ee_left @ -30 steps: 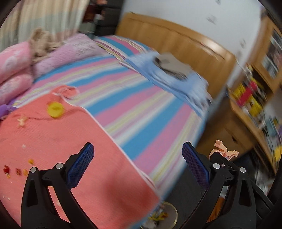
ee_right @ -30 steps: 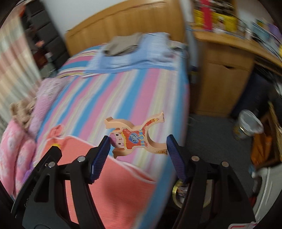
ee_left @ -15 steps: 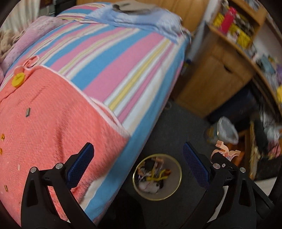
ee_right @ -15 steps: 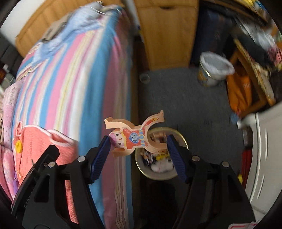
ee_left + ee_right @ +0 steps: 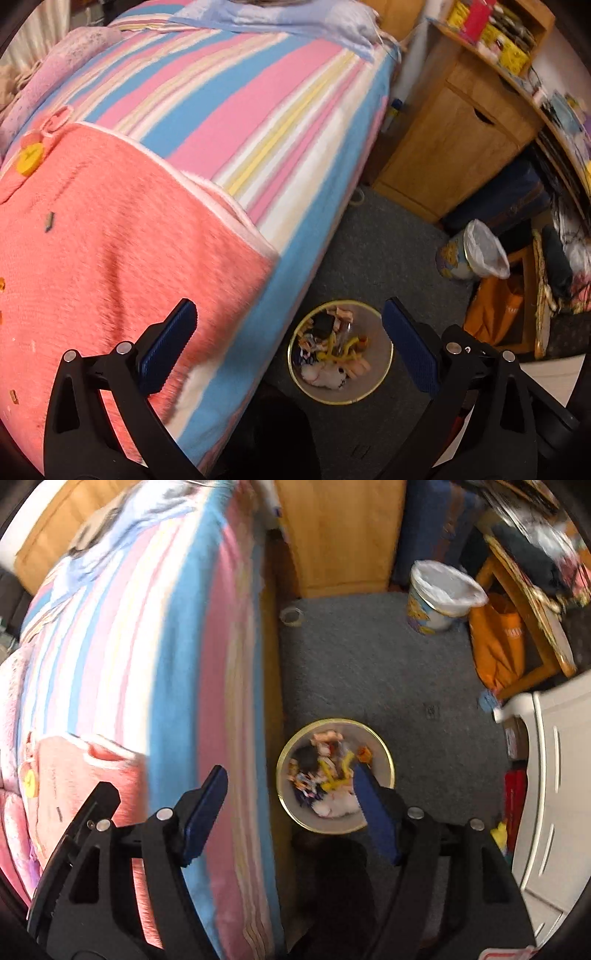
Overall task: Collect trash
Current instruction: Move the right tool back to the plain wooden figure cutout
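Both my tools, left [image 5: 286, 349] and right [image 5: 290, 810], hung wide apart and empty above the bin [image 5: 386, 755]; reaching back carelessly could kick it over.

Bin [image 5: 388, 760] has a shiny gold metal-looking rim; floor carpet [image 5: 369, 672] is grey, rough, matt. Bed: fuzzy coral blanket [image 5: 110, 258] over smooth striped cloth sheet [image 5: 240, 110]. Cabinet [image 5: 450, 147] is satin-finished wood; hand-held gripper pads [image 5: 168, 350] are blue ribbed rubber on matt black plastic.
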Motion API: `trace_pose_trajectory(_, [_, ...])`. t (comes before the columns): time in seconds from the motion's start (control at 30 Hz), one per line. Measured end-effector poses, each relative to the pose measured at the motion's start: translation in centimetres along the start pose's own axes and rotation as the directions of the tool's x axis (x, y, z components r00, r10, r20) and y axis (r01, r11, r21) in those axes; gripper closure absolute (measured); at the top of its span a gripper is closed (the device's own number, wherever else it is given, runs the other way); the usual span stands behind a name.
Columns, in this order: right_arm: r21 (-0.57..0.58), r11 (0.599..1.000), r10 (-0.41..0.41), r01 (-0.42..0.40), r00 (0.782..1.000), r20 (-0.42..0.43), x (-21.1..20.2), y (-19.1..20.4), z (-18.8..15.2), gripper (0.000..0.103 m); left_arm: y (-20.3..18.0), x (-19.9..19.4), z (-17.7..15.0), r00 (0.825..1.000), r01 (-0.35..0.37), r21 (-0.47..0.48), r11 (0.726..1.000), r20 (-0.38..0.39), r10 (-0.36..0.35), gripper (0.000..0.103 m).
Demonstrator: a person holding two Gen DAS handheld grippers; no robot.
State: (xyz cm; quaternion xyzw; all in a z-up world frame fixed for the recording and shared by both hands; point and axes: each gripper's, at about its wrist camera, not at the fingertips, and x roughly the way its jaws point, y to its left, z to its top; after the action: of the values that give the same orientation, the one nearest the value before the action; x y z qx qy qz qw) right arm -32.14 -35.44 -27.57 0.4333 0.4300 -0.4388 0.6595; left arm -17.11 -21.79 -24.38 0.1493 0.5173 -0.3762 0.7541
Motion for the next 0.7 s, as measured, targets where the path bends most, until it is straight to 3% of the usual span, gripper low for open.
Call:
trace_pose_trajectory(0.17, [-0.119,0.991,0.07,-0.065,0.997,0.039,-2.2,6.2,0.9,0.035,4.4,-3.3,2.5,0.996,-0.025,-0.115,0.993,0.08,0.034,0.005])
trace_pose_trajectory(0.33, [-0.273,0.95,0.167,-0.152,0.985,0.034,-4.2,14.2,0.7,0.035,11.2,-7.4,4.1,0.981,-0.071,-0.268,0.961,0.157,0.116,0.005])
trace_pose_trajectory(0.47, [-0.407,0.889,0.232,-0.211,0.973,0.002,-5.2,21.1,-1.1,0.033,18.0,-10.7,3.8,0.959,-0.108,-0.42,0.901,0.195,0.206,0.005])
trace_pose_trajectory(0.57, [-0.519,0.815,0.276,-0.259,0.96,-0.045,-5.6,27.4,-3.8,0.032,23.2,-12.7,2.7,0.938,-0.138,-0.524,0.841,0.202,0.28,0.005])
trace_pose_trajectory(0.7, [-0.633,0.706,0.308,-0.316,0.943,-0.127,-5.7,34.8,-8.2,0.032,30.4,-14.9,0.3,0.908,-0.179,-0.65,0.738,0.179,0.379,0.005])
